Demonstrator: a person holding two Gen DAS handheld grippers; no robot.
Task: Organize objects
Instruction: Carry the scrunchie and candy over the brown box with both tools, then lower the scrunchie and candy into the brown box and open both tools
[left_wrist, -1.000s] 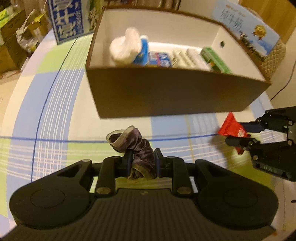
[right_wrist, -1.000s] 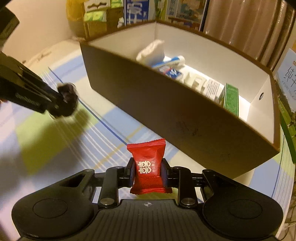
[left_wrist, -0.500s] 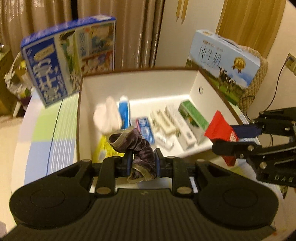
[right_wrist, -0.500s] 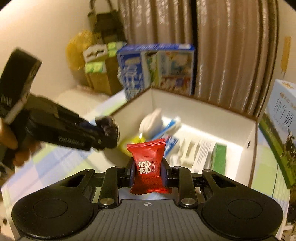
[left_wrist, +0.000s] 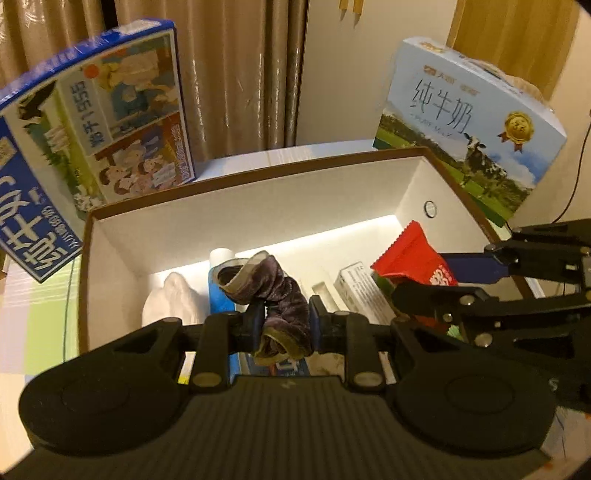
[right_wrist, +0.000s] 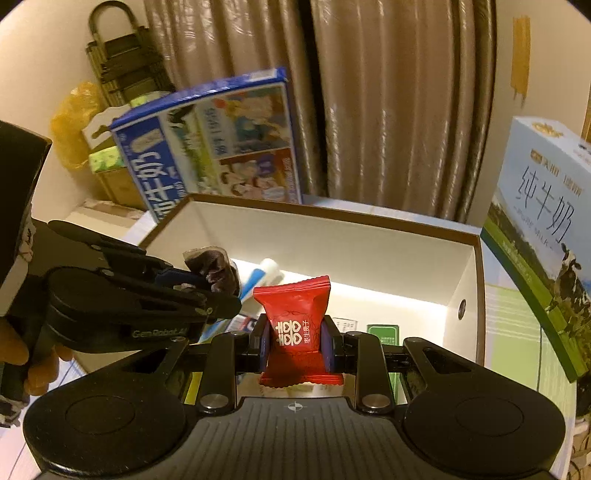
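Observation:
My left gripper (left_wrist: 286, 323) is shut on a dark purple velvet scrunchie (left_wrist: 273, 295), held over the open brown box (left_wrist: 258, 177) with white inner walls. My right gripper (right_wrist: 294, 341) is shut on a red candy packet (right_wrist: 295, 321), also above the box. In the left wrist view the right gripper (left_wrist: 436, 275) comes in from the right with the red packet (left_wrist: 413, 254). In the right wrist view the left gripper (right_wrist: 207, 286) reaches in from the left with the scrunchie (right_wrist: 214, 266). Inside the box lie a white bundle (left_wrist: 173, 302), a blue tube (right_wrist: 258, 277), small white boxes and a green box (right_wrist: 382, 332).
A blue milk carton (left_wrist: 92, 147) leans behind the box on the left. A pale blue milk carton (left_wrist: 469, 122) stands at the right. Curtains (right_wrist: 388, 103) hang behind. A person's hand (right_wrist: 22, 362) grips the left tool. Cartons and a yellow bag (right_wrist: 74, 118) sit at far left.
Both grippers have risen from the checked tablecloth in front of the box and moved forward over its open top, still holding the scrunchie and the red packet.

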